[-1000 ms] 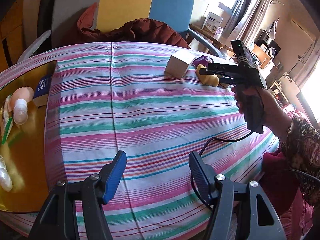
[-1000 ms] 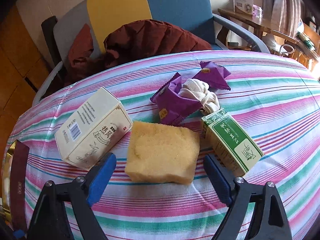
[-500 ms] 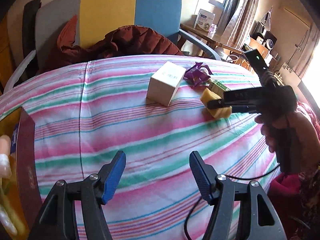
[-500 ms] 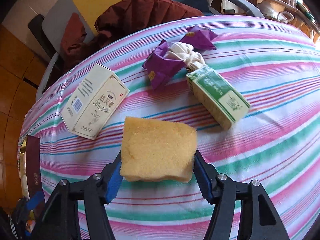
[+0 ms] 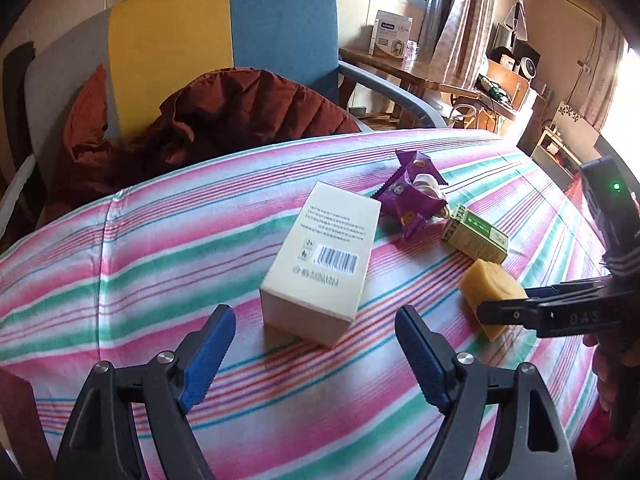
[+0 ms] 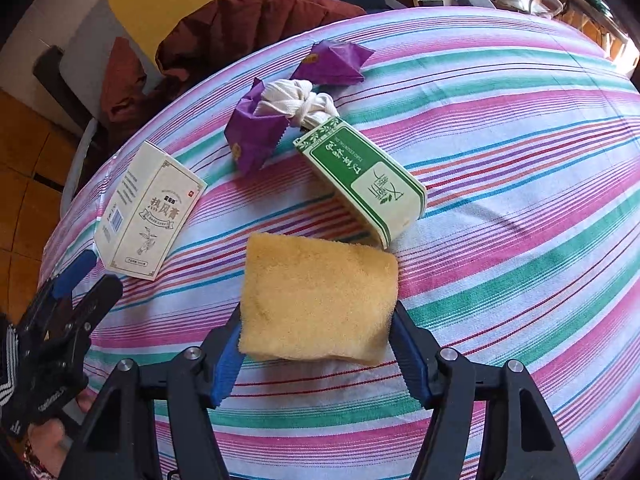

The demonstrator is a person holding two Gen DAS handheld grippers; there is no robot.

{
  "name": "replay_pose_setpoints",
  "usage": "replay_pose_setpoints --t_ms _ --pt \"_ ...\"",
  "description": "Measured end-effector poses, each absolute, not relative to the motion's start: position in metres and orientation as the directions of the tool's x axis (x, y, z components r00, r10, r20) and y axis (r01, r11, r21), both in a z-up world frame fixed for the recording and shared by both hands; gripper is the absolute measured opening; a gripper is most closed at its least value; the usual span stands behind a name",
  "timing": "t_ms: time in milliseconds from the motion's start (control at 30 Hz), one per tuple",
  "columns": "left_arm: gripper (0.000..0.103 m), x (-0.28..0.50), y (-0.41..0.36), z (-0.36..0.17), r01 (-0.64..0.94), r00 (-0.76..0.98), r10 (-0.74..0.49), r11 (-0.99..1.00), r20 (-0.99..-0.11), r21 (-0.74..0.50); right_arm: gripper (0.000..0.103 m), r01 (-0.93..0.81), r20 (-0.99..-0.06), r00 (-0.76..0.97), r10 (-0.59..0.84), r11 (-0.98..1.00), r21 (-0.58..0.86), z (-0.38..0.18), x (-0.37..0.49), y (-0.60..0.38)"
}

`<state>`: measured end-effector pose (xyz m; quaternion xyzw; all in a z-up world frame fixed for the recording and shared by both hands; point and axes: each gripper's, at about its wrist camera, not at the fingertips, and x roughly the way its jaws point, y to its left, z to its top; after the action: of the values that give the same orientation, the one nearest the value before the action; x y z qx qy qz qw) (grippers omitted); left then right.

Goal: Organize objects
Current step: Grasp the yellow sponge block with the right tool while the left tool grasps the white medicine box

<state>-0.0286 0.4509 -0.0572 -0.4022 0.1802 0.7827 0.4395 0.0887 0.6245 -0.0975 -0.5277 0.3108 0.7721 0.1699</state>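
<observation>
My right gripper (image 6: 316, 364) is shut on a yellow sponge (image 6: 318, 298) and holds it just above the striped tablecloth; the sponge also shows in the left wrist view (image 5: 490, 290). My left gripper (image 5: 316, 356) is open and empty, right in front of a cream box (image 5: 324, 260), which lies left of the sponge in the right wrist view (image 6: 146, 210). A green box (image 6: 362, 180) lies just behind the sponge. Purple wrappers (image 6: 256, 132) and a knotted white cloth (image 6: 296, 102) lie behind the green box.
The table wears a pink, green and white striped cloth (image 5: 140, 252). A chair with a grey, yellow and blue back (image 5: 200, 40) and a dark red jacket (image 5: 224, 116) stands at the far edge. Shelves and clutter (image 5: 504, 80) fill the back right.
My right gripper has closed on the sponge and raised it slightly. My left gripper has swung right and forward from the gold tray to the cream box.
</observation>
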Motion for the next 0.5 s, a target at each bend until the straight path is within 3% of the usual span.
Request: replay_pose_setpoints --t_ms 267,467,500 --pt "0.084 -0.025 0.479 -0.067 -0.871 -0.349 0.533 -0.487 -0.771 0.057 0.069 -0.585 -0.926 -0.374 -0.042 -0.765 0.271 -0.097 0.087 0.62" --pt "0.084 -0.026 0.486 -0.075 -0.845 -0.384 0.536 -0.532 -0.752 0.052 0.069 -0.575 -0.924 -0.379 -0.038 -0.773 0.268 -0.096 0.086 0.617" --pt "0.08 -0.026 0.487 -0.077 -0.844 -0.383 0.536 -0.535 -0.752 0.048 0.069 -0.573 -0.924 -0.379 -0.037 -0.775 0.266 -0.096 0.086 0.616"
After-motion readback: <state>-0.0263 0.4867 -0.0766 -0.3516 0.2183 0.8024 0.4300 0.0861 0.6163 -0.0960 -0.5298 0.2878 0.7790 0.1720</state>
